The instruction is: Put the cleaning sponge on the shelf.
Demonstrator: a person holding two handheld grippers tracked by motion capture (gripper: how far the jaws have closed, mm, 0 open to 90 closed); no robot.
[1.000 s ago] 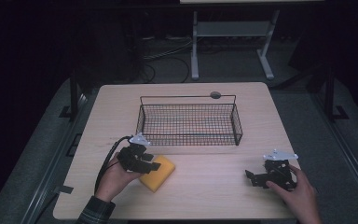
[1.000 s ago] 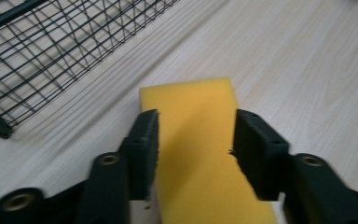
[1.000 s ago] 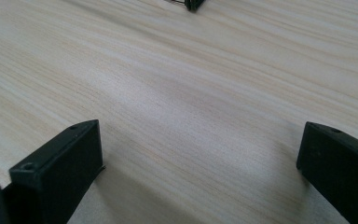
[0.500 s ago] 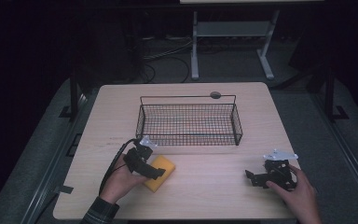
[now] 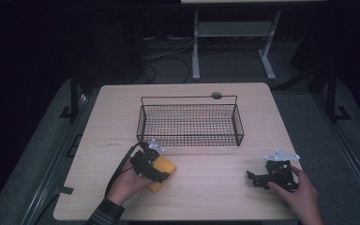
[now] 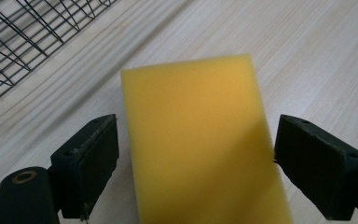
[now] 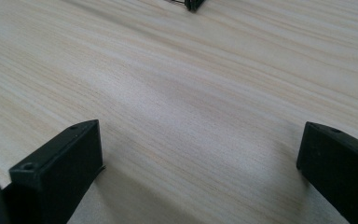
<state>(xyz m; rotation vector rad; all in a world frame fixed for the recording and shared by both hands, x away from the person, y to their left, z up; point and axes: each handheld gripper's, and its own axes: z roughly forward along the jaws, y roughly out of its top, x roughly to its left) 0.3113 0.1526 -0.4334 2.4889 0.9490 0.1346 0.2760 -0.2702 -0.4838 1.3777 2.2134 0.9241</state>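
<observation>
Yellow sponge lies flat on the light wood table, near the front-left, just in front of the wire basket but apart from it. Left claw is over the sponge, jaws spread wide, one on each side of it. Its jaws have just been opening, sponge sits between them. Left pad has a clear gap to the sponge; right pad is right at the sponge edge, can't tell if it touches. So released, not gripping. Left hand holds that claw low, cable trailing off to the left. Right claw rests at the front-right of the table, well apart from the sponge, jaws spread, bare wood between them.
</observation>
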